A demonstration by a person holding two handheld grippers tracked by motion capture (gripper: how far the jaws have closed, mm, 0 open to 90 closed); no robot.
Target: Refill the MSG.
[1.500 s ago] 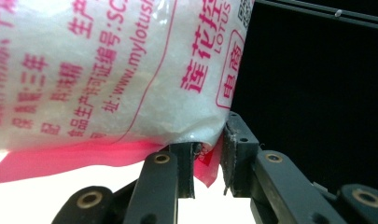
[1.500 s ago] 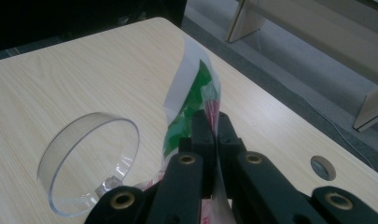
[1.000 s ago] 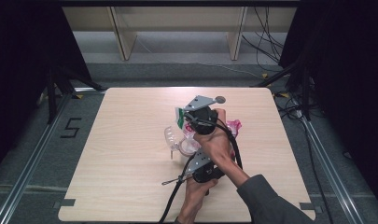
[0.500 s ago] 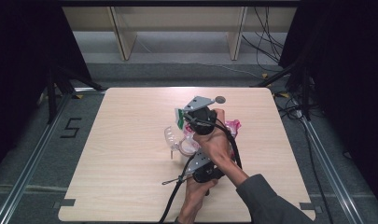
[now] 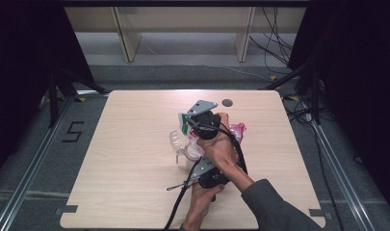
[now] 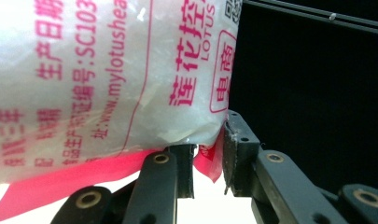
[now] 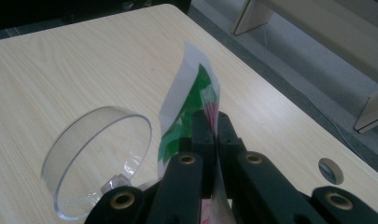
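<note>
- Translucent white plastic bag with pink print (image 6: 107,79): glossy, crinkled film.
- Clear plastic measuring cup (image 7: 100,158): smooth, shiny (transparent wall).
- Pale wood-grain table (image 5: 135,159): matt laminate.
- Black gripper jaws: matt, with brass-coloured rivets.

Both hands meet mid-table, right gripper (image 5: 188,126) ahead of left gripper (image 5: 198,166), fingers (image 7: 203,135) clamped together

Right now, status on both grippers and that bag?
Left gripper shut on the bag at its pink bottom seam. Right gripper shut on the bag's green-and-white top edge. Clear cup on its side beside it, untouched.
</note>
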